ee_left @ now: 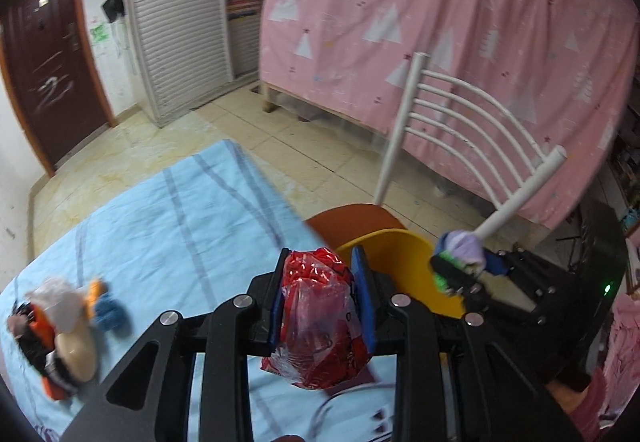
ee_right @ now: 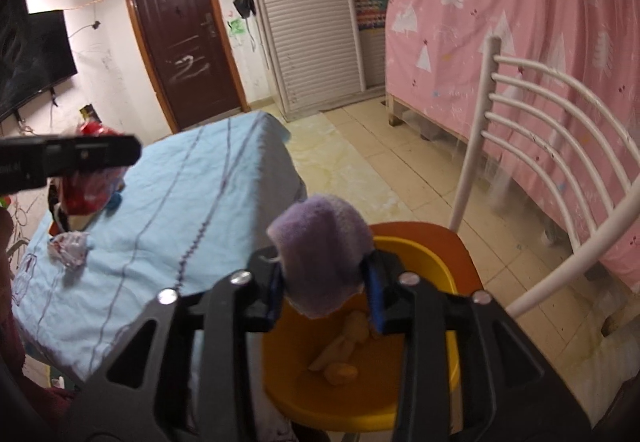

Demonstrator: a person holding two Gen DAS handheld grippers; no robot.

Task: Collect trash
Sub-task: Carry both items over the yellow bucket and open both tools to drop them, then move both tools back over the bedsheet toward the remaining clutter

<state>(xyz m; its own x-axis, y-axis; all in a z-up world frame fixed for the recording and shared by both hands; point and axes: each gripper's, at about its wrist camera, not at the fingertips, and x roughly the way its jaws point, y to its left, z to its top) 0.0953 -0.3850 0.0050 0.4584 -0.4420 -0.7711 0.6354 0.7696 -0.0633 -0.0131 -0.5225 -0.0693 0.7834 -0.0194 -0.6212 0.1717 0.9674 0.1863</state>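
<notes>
In the left wrist view my left gripper (ee_left: pixel 322 282) is shut on a crumpled red plastic bag (ee_left: pixel 316 322), held over the right edge of the blue-clothed table (ee_left: pixel 160 226). Just beyond it a yellow basin (ee_left: pixel 400 254) sits on an orange chair seat (ee_left: pixel 348 218). My right gripper (ee_right: pixel 326 282) holds a purple fabric wad (ee_right: pixel 320 246) between its blue pads, directly above the basin (ee_right: pixel 440 270). Pale peels (ee_right: pixel 340 358) lie in the basin's bottom. The right gripper (ee_left: pixel 460 262) also shows at the right of the left wrist view.
A heap of scraps (ee_left: pixel 60 322) and a crumpled wrapper (ee_right: pixel 70 248) lie on the table's far side. The white chair back (ee_right: pixel 560 146) rises behind the basin, and a pink curtain (ee_left: pixel 440 22) hangs beyond. A brown door (ee_right: pixel 180 42) and tiled floor (ee_right: pixel 380 170) lie farther off.
</notes>
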